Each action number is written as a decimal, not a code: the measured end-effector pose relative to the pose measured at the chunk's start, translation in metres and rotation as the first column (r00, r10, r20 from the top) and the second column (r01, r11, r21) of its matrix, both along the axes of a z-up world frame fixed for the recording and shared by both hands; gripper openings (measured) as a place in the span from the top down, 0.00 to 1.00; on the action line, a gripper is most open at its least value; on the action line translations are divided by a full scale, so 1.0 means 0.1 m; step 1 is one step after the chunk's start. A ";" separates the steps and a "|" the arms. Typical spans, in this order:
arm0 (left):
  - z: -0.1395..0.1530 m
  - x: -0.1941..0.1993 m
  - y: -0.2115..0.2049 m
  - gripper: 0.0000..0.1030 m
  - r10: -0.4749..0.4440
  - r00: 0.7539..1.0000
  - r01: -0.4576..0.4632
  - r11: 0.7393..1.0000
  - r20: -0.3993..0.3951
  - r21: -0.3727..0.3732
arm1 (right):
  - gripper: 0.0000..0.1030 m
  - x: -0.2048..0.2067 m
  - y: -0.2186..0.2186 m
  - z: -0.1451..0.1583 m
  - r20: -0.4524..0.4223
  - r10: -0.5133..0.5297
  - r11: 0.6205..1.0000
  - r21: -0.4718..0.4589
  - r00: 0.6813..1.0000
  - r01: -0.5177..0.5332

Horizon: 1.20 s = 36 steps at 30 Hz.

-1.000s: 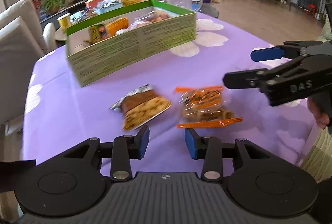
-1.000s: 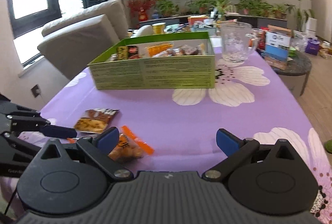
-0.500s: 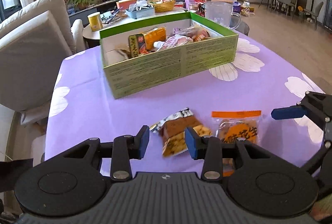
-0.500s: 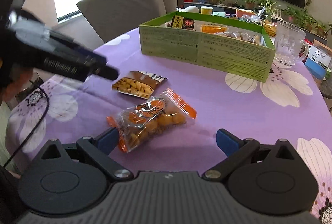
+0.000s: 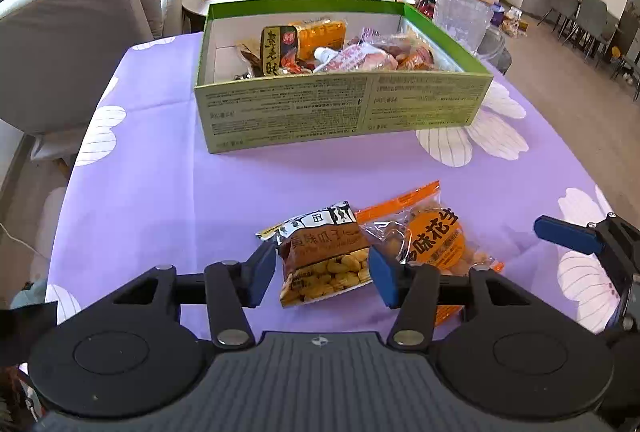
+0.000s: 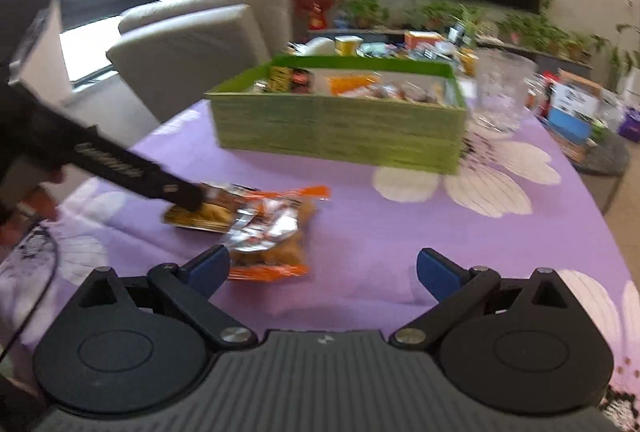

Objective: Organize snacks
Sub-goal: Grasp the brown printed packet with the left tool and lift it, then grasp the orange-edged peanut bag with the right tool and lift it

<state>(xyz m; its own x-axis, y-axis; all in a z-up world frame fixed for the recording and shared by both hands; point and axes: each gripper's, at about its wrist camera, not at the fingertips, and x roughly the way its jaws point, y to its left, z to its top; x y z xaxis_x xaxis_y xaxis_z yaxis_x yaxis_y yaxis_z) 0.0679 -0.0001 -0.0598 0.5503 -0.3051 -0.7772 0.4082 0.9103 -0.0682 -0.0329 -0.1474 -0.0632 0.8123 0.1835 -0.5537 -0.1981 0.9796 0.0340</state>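
On the purple flowered tablecloth [image 5: 168,168] two snack packets lie side by side. In the left wrist view the brown seed packet [image 5: 326,254] sits just ahead of the left gripper [image 5: 322,274], its long axis running from about 11 o'clock, where the crimped black-and-white end points toward the box, down to 5 o'clock. Its lower part lies between the blue pads [image 5: 260,272], which stand either side of it without pressing; the jaws are opening. Touching its right edge, at 3 o'clock from it, is the clear peanut bag with orange seals [image 5: 434,238], its long axis running roughly from 12 to 6 o'clock, one orange strip toward the box. The green cardboard box [image 5: 340,108], already holding several wrapped snacks, stands at 12 o'clock, well apart from both packets, long side facing the camera. In the right wrist view, somewhat blurred, the right gripper [image 6: 322,272] is spread wide with nothing between its fingers; the peanut bag lies just beside its left pad [image 6: 210,268].
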 end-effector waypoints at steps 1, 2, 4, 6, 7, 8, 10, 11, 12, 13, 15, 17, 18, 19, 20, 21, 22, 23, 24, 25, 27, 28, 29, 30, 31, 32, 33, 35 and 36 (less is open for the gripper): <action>-0.02 0.02 -0.03 0.52 0.002 1.000 -0.002 1.000 -0.007 0.009 | 0.38 -0.01 0.04 -0.01 0.004 0.017 1.000 -0.005 1.000 -0.017; -0.04 0.04 -0.07 0.52 0.001 1.000 0.000 1.000 -0.012 0.017 | 0.38 0.01 0.10 -0.02 -0.001 0.033 0.999 -0.014 0.999 -0.033; -0.10 0.07 -0.13 0.51 -0.002 1.000 0.003 0.999 -0.020 0.048 | 0.38 0.08 0.20 -0.05 -0.015 0.050 0.998 -0.034 0.999 -0.051; -0.14 0.09 -0.17 0.49 -0.005 1.000 0.007 0.998 -0.025 0.067 | 0.38 0.10 0.26 -0.06 -0.021 0.058 0.997 -0.053 0.998 -0.059; -0.16 0.10 -0.18 0.49 -0.006 1.000 0.008 0.997 -0.029 0.073 | 0.38 0.08 0.27 -0.05 -0.020 0.060 0.997 -0.056 0.998 -0.061; -0.19 0.11 -0.18 0.49 -0.005 0.999 0.008 0.997 -0.039 0.076 | 0.38 0.08 0.26 -0.05 -0.021 0.061 0.997 -0.055 0.998 -0.062; -0.22 0.14 -0.14 0.47 0.011 0.999 -0.008 0.999 -0.053 0.053 | 0.38 0.08 0.22 -0.05 -0.022 0.050 0.997 -0.050 0.999 -0.051; -0.22 0.15 -0.11 0.47 0.014 0.998 -0.012 0.999 -0.055 0.034 | 0.38 0.08 0.19 -0.05 -0.022 0.040 0.998 -0.047 0.999 -0.041; -0.22 0.17 -0.08 0.49 0.015 0.998 -0.014 1.000 -0.061 0.015 | 0.38 0.09 0.16 -0.05 -0.022 0.030 0.999 -0.043 0.999 -0.031; -0.21 0.18 -0.04 0.56 0.019 0.998 -0.019 1.000 -0.064 -0.002 | 0.38 0.08 0.15 -0.05 -0.022 0.021 0.999 -0.037 1.000 -0.022; -0.20 0.19 0.04 0.65 0.034 0.997 -0.037 0.998 -0.064 -0.045 | 0.38 0.10 0.13 -0.05 -0.025 0.011 1.000 -0.024 1.000 -0.012; -0.19 0.20 0.12 0.70 0.044 0.997 -0.050 0.995 -0.070 -0.082 | 0.38 0.11 0.14 -0.06 -0.029 0.010 1.000 -0.019 1.000 -0.010; -0.18 0.19 0.16 0.73 0.051 0.996 -0.057 0.994 -0.067 -0.093 | 0.38 0.12 0.15 -0.06 -0.029 0.013 1.000 -0.019 0.999 -0.013; -0.16 0.19 0.20 0.77 0.059 0.997 -0.064 0.993 -0.058 -0.097 | 0.38 0.12 0.16 -0.06 -0.029 0.018 1.000 -0.019 0.999 -0.018; -0.14 0.18 0.24 0.78 0.064 0.997 -0.069 0.992 -0.046 -0.104 | 0.38 0.12 0.18 -0.06 -0.030 0.025 0.999 -0.021 0.999 -0.026; -0.12 0.17 0.28 0.79 0.070 0.997 -0.074 0.991 -0.042 -0.110 | 0.38 0.12 0.19 -0.06 -0.030 0.033 0.999 -0.023 0.999 -0.034; -0.11 0.17 0.31 0.80 0.075 0.996 -0.079 0.990 -0.039 -0.116 | 0.38 0.13 0.21 -0.06 -0.030 0.039 0.999 -0.026 0.999 -0.040; -0.09 0.16 0.35 0.80 0.079 0.996 -0.082 0.989 -0.036 -0.124 | 0.38 0.14 0.22 -0.06 -0.028 0.044 0.999 -0.028 0.999 -0.045; -0.08 0.16 0.38 0.80 0.082 0.996 -0.086 0.988 -0.032 -0.128 | 0.38 0.15 0.24 -0.06 -0.028 0.047 0.998 -0.029 0.999 -0.048; -0.07 0.15 0.41 0.81 0.085 0.996 -0.088 0.988 -0.026 -0.130 | 0.38 0.17 0.25 -0.06 -0.027 0.049 0.998 -0.027 0.998 -0.050; -0.04 0.12 0.45 0.81 0.086 0.996 -0.086 0.987 -0.008 -0.132 | 0.38 0.21 0.29 -0.06 -0.026 0.053 0.998 -0.021 0.998 -0.053; -0.03 0.11 0.47 0.82 0.085 0.996 -0.084 0.988 0.001 -0.132 | 0.38 0.22 0.31 -0.05 -0.025 0.055 0.998 -0.019 0.998 -0.055; -0.02 0.09 0.49 0.82 0.083 0.996 -0.081 0.988 0.010 -0.131 | 0.38 0.24 0.34 -0.05 -0.024 0.058 0.998 -0.020 0.998 -0.059; -0.01 0.08 0.50 0.82 0.082 0.997 -0.079 0.988 0.015 -0.131 | 0.38 0.26 0.36 -0.05 -0.024 0.062 0.998 -0.021 0.998 -0.062; 0.00 0.08 0.51 0.82 0.082 0.996 -0.078 0.988 0.020 -0.130 | 0.38 0.28 0.39 -0.05 -0.025 0.064 0.998 -0.025 0.998 -0.065; 0.01 0.07 0.53 0.82 0.082 0.996 -0.078 0.988 0.025 -0.130 | 0.38 0.30 0.42 -0.05 -0.027 0.062 0.998 -0.031 0.998 -0.063; 0.01 0.07 0.54 0.82 0.080 0.996 -0.075 0.988 0.029 -0.132 | 0.38 0.33 0.44 -0.06 -0.034 0.054 0.998 -0.040 0.998 -0.055; 0.03 0.06 0.58 0.83 0.078 0.996 -0.072 0.988 0.037 -0.137 | 0.38 0.37 0.47 -0.08 -0.043 0.034 0.998 -0.046 0.999 -0.036; 0.04 0.06 0.59 0.83 0.077 0.996 -0.070 0.988 0.041 -0.139 | 0.38 0.40 0.47 -0.09 -0.049 0.023 0.999 -0.043 0.999 -0.025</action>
